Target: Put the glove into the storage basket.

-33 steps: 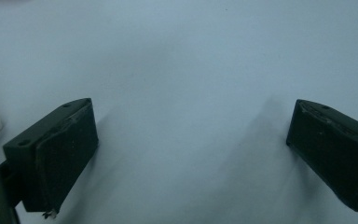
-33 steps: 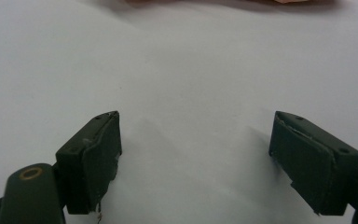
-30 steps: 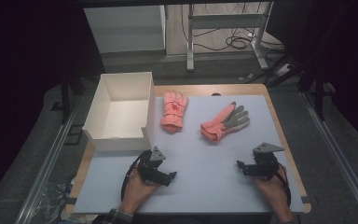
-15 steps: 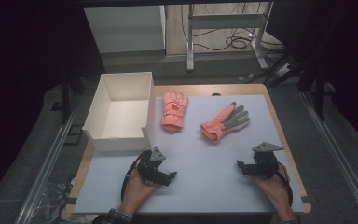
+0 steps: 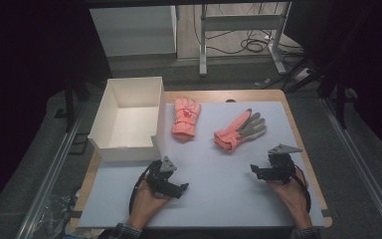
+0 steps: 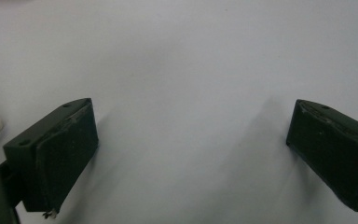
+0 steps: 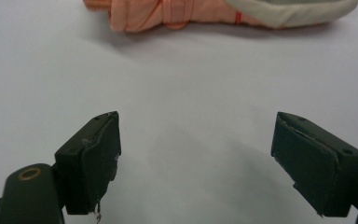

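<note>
Two hand-held black claws rest low over a pale grey worktop (image 5: pixel 219 199), each spread wide and gripping nothing. The left claw (image 5: pixel 176 188) sits near the front edge, its two dark pads parted over bare surface in the left gripper view, and it points toward the middle of the worktop, apparently waiting rather than reaching. The right claw (image 5: pixel 256 171) is likewise spread, held in the person's right hand (image 5: pixel 289 191) near the front right; in the right gripper view its pads frame an empty stretch of worktop with the knitted cuff of a salmon-pink glove with a grey palm (image 7: pixel 214 11) lying just beyond them.

That glove (image 5: pixel 239 130) lies palm up and slanted, fingers toward the far right, well apart from either claw but nearest the right one, which looks lined up for an approach to its cuff end. A second salmon-pink fabric glove (image 5: pixel 186 117) lies back up, fingers pointing away from the person, just beside the right wall of an open white rectangular box (image 5: pixel 129 149). The box stands empty at the worktop's left side, partly overhanging its edge, placed where both gloves could plausibly be dropped into it. Neither glove is touched yet; the likely first step is closing the right claw on the nearer cuff.
</note>
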The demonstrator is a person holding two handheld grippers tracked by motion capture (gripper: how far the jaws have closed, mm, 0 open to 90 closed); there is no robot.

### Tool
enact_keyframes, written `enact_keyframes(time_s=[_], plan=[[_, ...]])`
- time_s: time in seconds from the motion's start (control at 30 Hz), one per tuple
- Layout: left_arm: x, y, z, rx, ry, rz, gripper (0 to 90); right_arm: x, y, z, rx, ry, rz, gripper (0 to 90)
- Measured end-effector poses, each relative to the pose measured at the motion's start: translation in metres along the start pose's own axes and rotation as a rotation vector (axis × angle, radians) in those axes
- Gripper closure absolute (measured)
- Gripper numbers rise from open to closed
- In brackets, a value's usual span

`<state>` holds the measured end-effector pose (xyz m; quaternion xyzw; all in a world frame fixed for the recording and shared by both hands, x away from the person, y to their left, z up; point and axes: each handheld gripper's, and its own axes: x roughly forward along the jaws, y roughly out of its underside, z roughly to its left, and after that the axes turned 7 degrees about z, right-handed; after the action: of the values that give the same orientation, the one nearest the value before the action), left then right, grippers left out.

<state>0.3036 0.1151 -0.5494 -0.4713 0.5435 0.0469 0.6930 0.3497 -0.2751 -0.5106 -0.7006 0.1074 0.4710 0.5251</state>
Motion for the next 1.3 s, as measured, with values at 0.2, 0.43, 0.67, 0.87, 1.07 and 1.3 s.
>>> enact_keyframes(time_s=[0.2,0.43,0.67,0.87,1.07,1.3], plan=[[0.000,0.000,0.000,0.000,0.001,0.001,1.9,0.001,-0.014,-0.004,-0.002,0.003,-0.009,19.6],[0.000,0.000,0.000,-0.001,0.002,0.001,1.9,0.002,-0.037,-0.008,0.007,-0.023,-0.037,30.6],[0.000,0.000,0.000,-0.001,0.002,0.001,1.9,0.010,-0.066,-0.014,0.015,-0.029,-0.063,37.3],[0.000,0.000,0.000,-0.001,0.002,0.001,1.9,0.018,-0.085,-0.021,0.021,-0.005,-0.057,41.4],[0.000,0.000,0.000,0.000,0.002,0.005,1.9,0.035,-0.107,-0.027,0.024,0.029,-0.042,42.8],[0.000,0.000,0.000,0.001,0.002,0.005,1.9,0.053,-0.120,-0.035,0.053,0.036,-0.022,43.2]])
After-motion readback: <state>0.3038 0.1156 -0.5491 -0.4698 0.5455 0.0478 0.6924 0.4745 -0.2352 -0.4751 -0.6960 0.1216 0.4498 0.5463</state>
